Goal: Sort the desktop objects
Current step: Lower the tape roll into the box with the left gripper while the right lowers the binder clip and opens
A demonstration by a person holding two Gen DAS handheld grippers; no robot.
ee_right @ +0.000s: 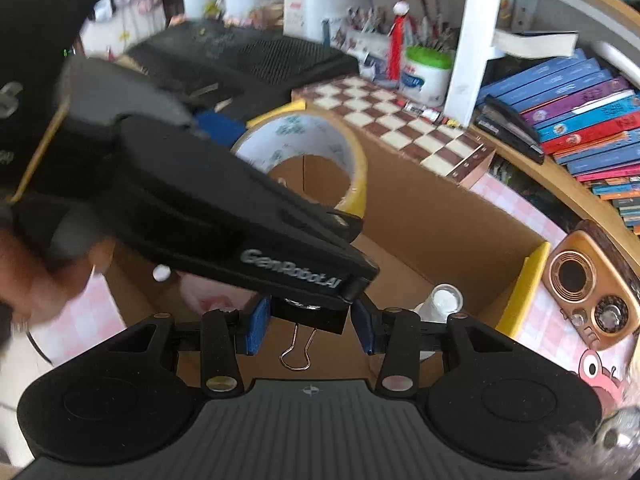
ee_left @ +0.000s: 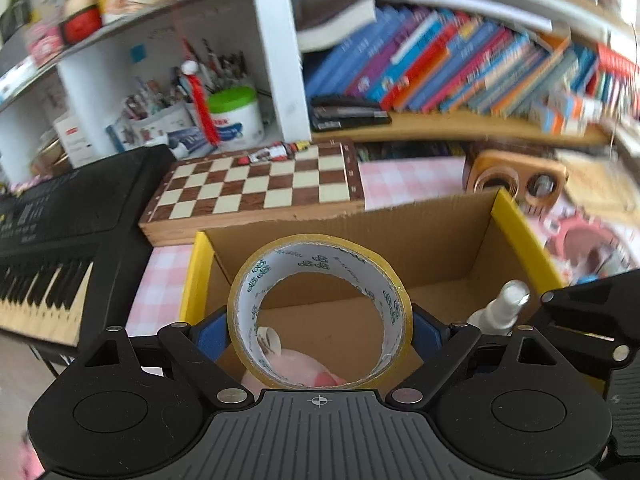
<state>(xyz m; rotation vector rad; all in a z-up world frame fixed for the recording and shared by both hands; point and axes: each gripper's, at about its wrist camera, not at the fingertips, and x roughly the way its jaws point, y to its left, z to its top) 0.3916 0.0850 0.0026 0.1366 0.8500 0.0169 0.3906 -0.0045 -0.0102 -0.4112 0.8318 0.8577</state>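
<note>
We are at the drop-off step: both hands carry a piece over the cardboard box (ee_left: 420, 240), and the next move, as we judge it, calls for lowering each piece past the rim and letting go without the two grippers knocking together.

Nearest us in the right wrist view, the right gripper (ee_right: 312, 326) has its blue pads pressed on the black body of a binder clip (ee_right: 310, 314); its wire handles point toward us, at 6 o'clock, so its long axis runs along the fingers. The body of the left tool crosses just above it.

In the left wrist view, the left gripper (ee_left: 320, 330) pinches a roll of tape (ee_left: 320, 312) at 9 and 3 o'clock, jaws spread wide by the roll. The roll stands on edge, its open core facing us, so its axis runs along our line of sight.

Through the core we see something pink lying inside the box, and a white bottle (ee_left: 500, 308) at 3 o'clock. Beyond the box, at 12 o'clock, lies a chessboard (ee_left: 260, 184).
</note>
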